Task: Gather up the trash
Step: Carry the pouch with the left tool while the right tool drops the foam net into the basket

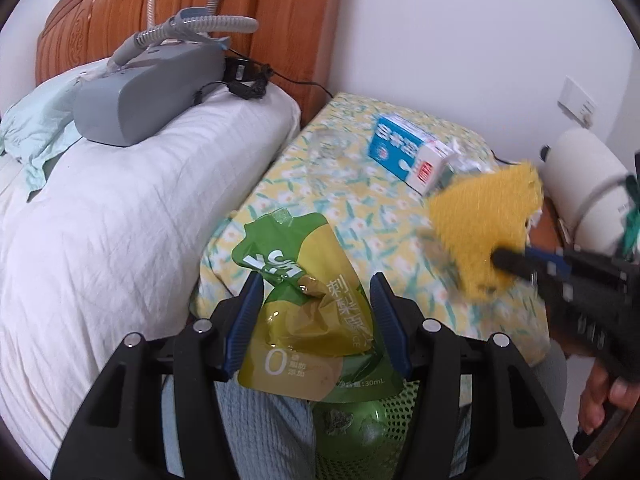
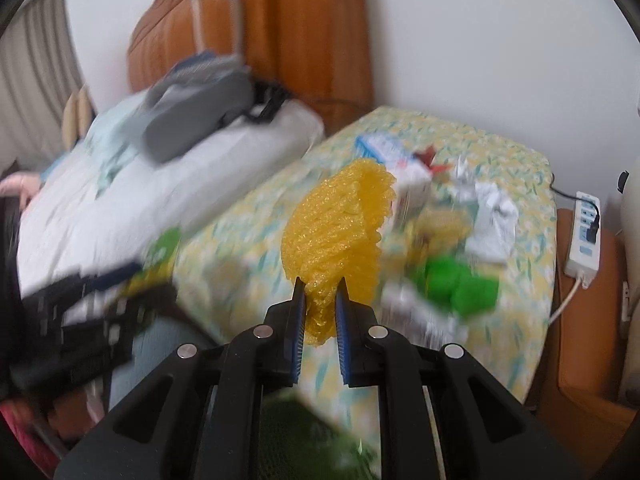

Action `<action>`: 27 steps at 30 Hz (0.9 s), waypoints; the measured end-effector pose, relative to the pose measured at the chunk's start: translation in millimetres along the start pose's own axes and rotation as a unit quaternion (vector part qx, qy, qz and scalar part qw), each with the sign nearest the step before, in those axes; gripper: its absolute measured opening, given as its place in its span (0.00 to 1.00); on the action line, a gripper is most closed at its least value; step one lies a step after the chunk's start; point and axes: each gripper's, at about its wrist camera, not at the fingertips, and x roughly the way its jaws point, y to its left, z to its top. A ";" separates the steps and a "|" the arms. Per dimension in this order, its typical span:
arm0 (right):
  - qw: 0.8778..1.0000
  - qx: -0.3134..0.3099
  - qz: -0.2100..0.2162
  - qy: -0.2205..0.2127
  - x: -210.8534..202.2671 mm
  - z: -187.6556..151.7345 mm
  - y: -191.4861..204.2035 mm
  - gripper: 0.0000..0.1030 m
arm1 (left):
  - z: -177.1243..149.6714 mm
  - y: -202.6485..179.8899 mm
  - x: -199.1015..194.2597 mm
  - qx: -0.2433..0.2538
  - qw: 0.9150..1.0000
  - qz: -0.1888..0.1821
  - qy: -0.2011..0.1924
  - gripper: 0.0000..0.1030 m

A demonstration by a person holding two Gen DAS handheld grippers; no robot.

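My left gripper (image 1: 316,286) stands open around a crumpled green and yellow drink pouch (image 1: 304,308), which hangs over a green mesh basket (image 1: 360,432) below; I cannot tell whether the pads touch it. My right gripper (image 2: 320,288) is shut on a piece of yellow foam netting (image 2: 340,220) and holds it above the flowered table; it also shows in the left wrist view (image 1: 484,224). On the table lie a blue and white box (image 1: 404,152), crumpled white paper (image 2: 488,216) and a green wrapper (image 2: 460,284), blurred.
A flowered yellow cloth (image 1: 340,208) covers the table beside a bed with a white pillow (image 1: 120,208) bearing a grey machine (image 1: 148,92) with hoses. A wooden headboard (image 1: 280,20) stands behind. A power strip (image 2: 584,232) lies on a brown stand at right.
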 end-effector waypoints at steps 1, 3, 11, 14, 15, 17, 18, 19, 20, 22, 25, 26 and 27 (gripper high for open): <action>1.000 -0.008 0.015 0.026 -0.2 -22.2 4.5 0.14 | -6.7 -3.1 -2.1 0.009 1.000 -0.005 0.004 0.52; 0.997 -0.011 0.030 0.063 4.7 -49.3 9.1 0.14 | -17.7 -8.3 -3.1 0.020 1.000 -0.012 0.013 0.52; 0.979 0.005 0.044 0.198 81.0 -145.1 12.7 0.14 | -54.1 -30.6 14.0 0.054 0.996 -0.035 0.059 0.52; 0.973 0.033 0.039 0.226 106.8 -158.3 4.6 0.17 | -64.2 -32.7 20.5 0.058 0.995 -0.032 0.071 0.52; 0.971 0.039 0.037 0.231 110.2 -159.8 2.7 0.17 | -67.1 -32.4 23.0 0.058 0.995 -0.030 0.077 0.52; 0.971 0.044 0.033 0.231 110.6 -159.1 0.7 0.36 | -72.3 -30.3 25.7 0.056 0.994 -0.030 0.083 0.52; 0.973 0.045 0.029 0.223 107.4 -156.6 0.0 0.42 | -74.4 -29.6 27.0 0.056 0.994 -0.030 0.086 0.52; 0.976 0.047 0.026 0.212 102.5 -152.9 -1.1 0.56 | -77.2 -29.5 29.0 0.056 0.994 -0.030 0.091 0.52; 0.977 0.048 0.024 0.205 100.2 -151.1 -0.5 0.64 | -79.0 -29.7 30.2 0.057 0.993 -0.031 0.094 0.52; 0.979 0.044 0.020 0.196 93.3 -146.0 -0.3 0.65 | -82.6 -30.9 33.0 0.060 0.993 -0.032 0.100 0.52; 0.982 0.044 0.018 0.185 76.7 -148.6 -9.8 0.69 | -89.1 -35.1 35.6 0.071 0.991 -0.036 0.109 0.52; 0.983 0.045 0.016 0.179 70.2 -147.5 -13.4 0.73 | -91.8 -36.9 36.6 0.075 0.990 -0.039 0.112 0.52; 0.983 0.045 0.013 0.175 64.3 -148.4 -16.6 0.75 | -95.5 -39.2 37.4 0.081 0.989 -0.043 0.116 0.52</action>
